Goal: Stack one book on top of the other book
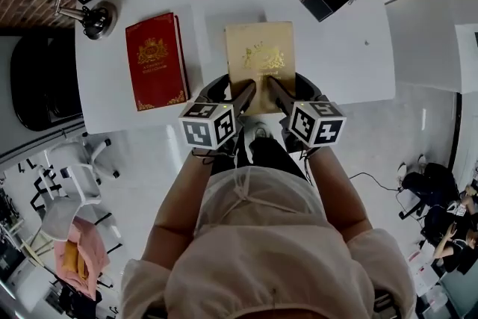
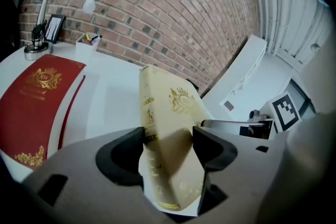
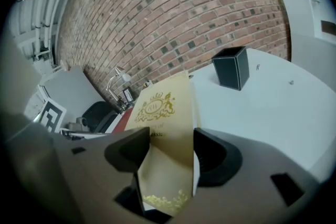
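Left gripper and right gripper both clamp 1 cream gold-stamped hardcover book at its near edge — 1 red gold-stamped hardcover book lies apart, left.

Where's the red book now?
Head view: the red book lies flat on the table, beside the desk lamp, left of the gold book.

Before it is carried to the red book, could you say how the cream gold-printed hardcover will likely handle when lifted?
The cream gold-printed hardcover probably stays stiff: its cover looks flat. Gripped at its near edge by the left claw and right claw, its far end may sag or pages fan open.
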`<control>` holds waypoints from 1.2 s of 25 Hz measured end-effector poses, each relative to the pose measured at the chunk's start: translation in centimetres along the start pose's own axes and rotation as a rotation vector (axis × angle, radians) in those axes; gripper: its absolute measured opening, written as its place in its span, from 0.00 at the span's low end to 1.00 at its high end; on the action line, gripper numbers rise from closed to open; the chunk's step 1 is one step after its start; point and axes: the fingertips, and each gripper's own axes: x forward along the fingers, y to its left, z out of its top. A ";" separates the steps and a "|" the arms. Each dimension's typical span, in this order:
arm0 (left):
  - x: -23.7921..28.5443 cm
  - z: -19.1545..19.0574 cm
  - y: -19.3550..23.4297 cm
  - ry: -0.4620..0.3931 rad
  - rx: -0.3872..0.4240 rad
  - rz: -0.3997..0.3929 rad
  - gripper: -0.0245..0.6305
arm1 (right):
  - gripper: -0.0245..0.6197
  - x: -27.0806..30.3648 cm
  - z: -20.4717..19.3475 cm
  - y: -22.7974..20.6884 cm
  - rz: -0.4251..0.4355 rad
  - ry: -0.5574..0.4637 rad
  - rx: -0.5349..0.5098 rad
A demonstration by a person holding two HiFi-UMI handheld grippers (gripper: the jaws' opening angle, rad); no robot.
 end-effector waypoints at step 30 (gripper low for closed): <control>-16.1 5.5 4.2 -0.228 0.139 0.098 0.49 | 0.46 -0.8 2.0 17.1 0.125 -0.124 -0.129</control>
